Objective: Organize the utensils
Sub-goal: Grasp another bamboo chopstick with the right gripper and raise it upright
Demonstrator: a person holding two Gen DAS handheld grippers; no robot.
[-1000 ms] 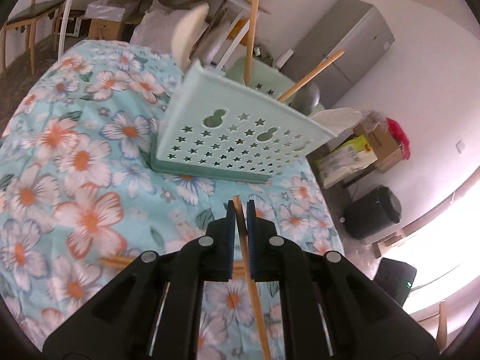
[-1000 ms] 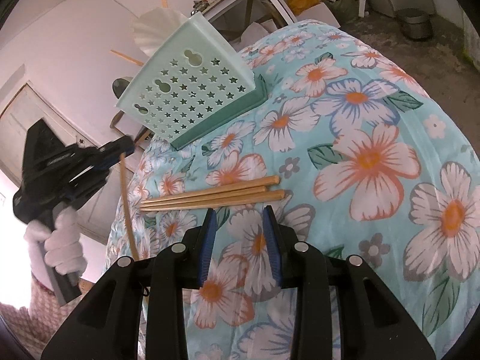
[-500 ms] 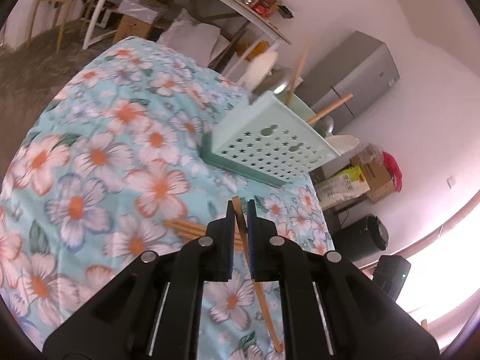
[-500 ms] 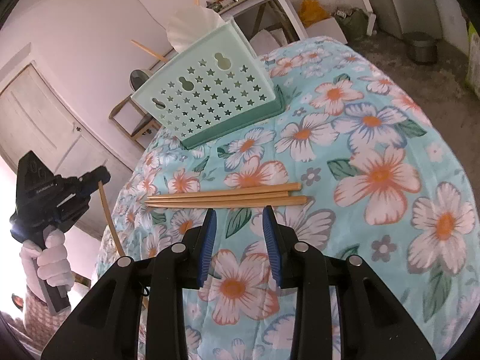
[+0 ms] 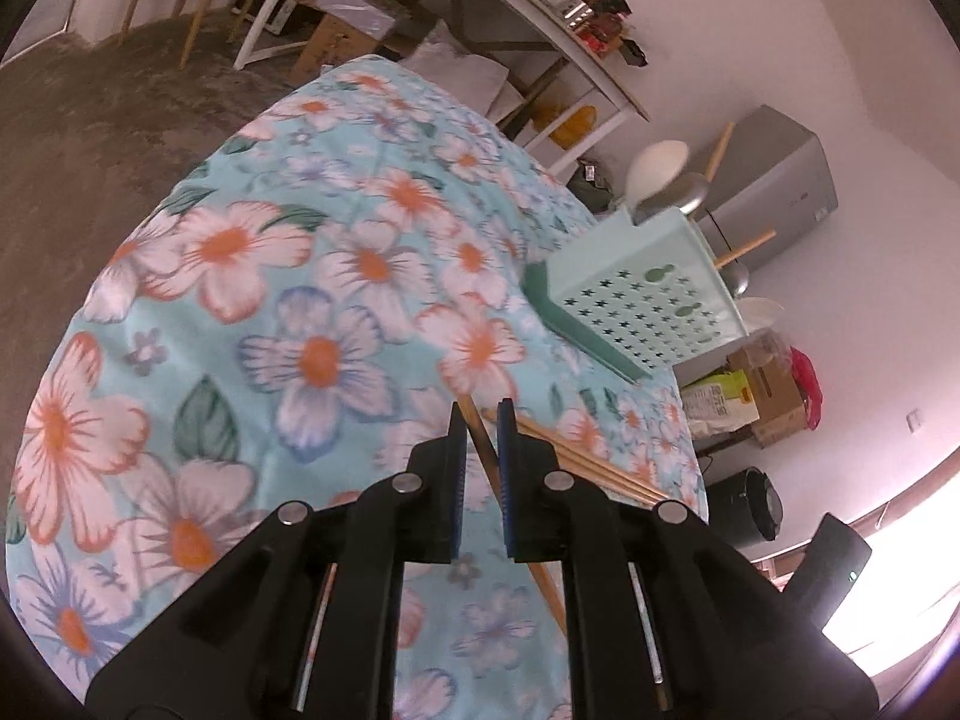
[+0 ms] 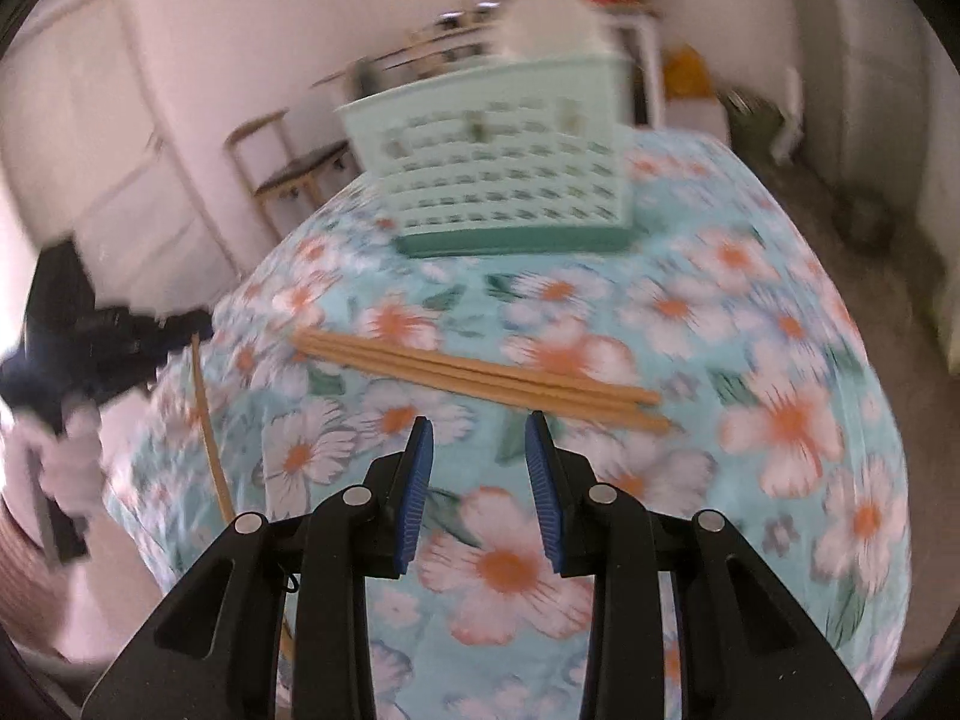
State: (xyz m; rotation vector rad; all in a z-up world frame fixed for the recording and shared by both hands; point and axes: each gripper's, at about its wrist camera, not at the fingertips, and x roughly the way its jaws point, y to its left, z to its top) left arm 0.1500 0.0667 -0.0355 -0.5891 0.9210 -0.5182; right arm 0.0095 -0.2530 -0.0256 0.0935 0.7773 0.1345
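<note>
My left gripper (image 5: 480, 420) is shut on a wooden chopstick (image 5: 485, 450), which slants down and back between the blue pads. It hangs over the floral cloth, just short of three loose chopsticks (image 5: 594, 465) lying side by side. The mint utensil basket (image 5: 648, 294) with star holes stands further back, with spoons and chopsticks in it. In the right wrist view my right gripper (image 6: 478, 426) is open and empty, just before the loose chopsticks (image 6: 480, 369); the basket (image 6: 504, 168) is behind them. At the left, blurred, the left gripper (image 6: 180, 324) shows with its chopstick (image 6: 210, 438) hanging down.
The round table carries a light blue floral cloth (image 5: 312, 276). A gloved hand (image 6: 72, 450) holds the left tool. Around the table are a grey cabinet (image 5: 774, 198), cardboard boxes (image 5: 762, 396), a black bin (image 5: 744, 504), a wooden chair (image 6: 288, 168) and a cluttered shelf (image 5: 540, 6).
My left gripper has drawn back from the basket and sunk toward the loose chopsticks, still gripping its chopstick. The right gripper has rolled and shifted; the basket now sits centred in its blurred view.
</note>
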